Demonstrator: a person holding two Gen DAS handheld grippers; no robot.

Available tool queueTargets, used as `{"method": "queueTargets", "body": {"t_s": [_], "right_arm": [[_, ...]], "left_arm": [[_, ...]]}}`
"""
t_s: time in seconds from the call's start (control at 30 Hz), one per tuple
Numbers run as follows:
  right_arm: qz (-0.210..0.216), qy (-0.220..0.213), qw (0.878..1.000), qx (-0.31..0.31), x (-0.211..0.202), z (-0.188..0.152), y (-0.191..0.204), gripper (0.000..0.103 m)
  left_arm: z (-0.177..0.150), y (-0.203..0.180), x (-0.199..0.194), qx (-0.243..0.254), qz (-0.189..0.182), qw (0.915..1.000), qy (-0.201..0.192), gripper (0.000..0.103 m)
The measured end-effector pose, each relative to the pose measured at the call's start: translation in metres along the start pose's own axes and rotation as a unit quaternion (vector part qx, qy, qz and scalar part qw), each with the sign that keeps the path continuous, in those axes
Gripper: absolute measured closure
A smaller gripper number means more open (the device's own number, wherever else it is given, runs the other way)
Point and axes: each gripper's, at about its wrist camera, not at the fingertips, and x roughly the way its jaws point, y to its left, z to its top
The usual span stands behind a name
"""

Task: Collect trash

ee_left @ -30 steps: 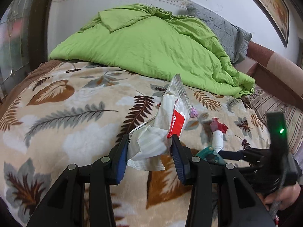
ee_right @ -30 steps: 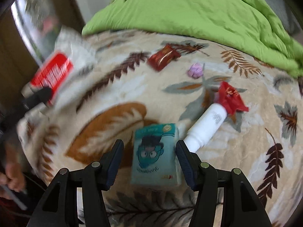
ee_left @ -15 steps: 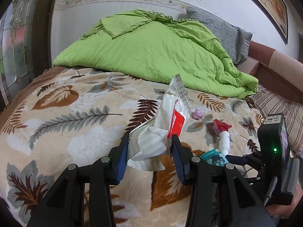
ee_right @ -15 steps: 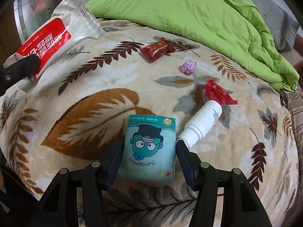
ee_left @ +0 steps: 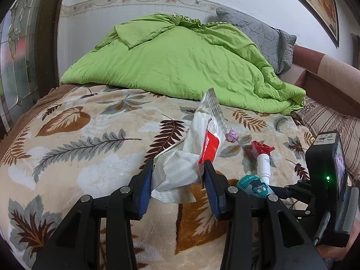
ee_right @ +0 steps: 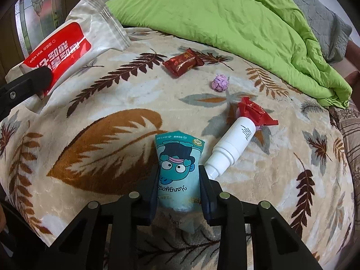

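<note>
Bedroom scene, trash scattered on a leaf-print blanket (ee_right: pixel 112 103) covering the bed. The left gripper (ee_left: pixel 177 181) is held above the blanket, jaws clamped on a white wet-wipe pack (ee_left: pixel 198 148) w/ a red label; the pack sticks up and away between them, a torn white flap hanging below.

The right gripper (ee_right: pixel 177 187) points down at the blanket, jaws closing on a teal tissue pack (ee_right: pixel 178 164) printed w/ a cartoon face. The pads already pinch its lower half, so the soft pack waists in between them and fans out wider at the far end. It looks to sit on or just above the blanket; can't tell which.

To do this step well, I'd say: finish the squeeze until the pack stops giving, then lift straight up, since a soft pack can slip out of a light pinch.

In the way: a white spray bottle (ee_right: pixel 231 145) lies just beside the right jaw, its nozzle end almost touching the jaw tip, so a sideways drag could roll it. A red wrapper (ee_right: pixel 254 111) sits at the bottle's far end.

Farther off: a dark red candy wrapper (ee_right: pixel 182 61) and a small purple paper ball (ee_right: pixel 220 82), both apart from the rest. Behind, a heaped green duvet (ee_right: pixel 225 15) and a grey pillow (ee_left: pixel 261 33). No bin in view.
</note>
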Motion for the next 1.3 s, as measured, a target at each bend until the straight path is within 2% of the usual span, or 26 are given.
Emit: {"method": "queueTargets", "body": {"t_s": [0.63,0.97,1.3], "right_arm": [[-0.037,-0.056,0.998,0.009,-0.023,0.001,0.003,0.071],[-0.04,-0.075,0.996,0.029,-0.034,-0.001,0.001,0.071],[-0.025,-0.116,0.99,0.079,-0.052,-0.005,-0.012,0.071]], "left_arm": [[-0.001,-0.005,-0.001,0.005,0.0,1.0,-0.005,0.062],[-0.003,-0.01,-0.003,0.007,0.002,1.0,-0.006,0.062],[0.0,-0.016,-0.004,0.023,0.007,0.9996,-0.013,0.062]]}}
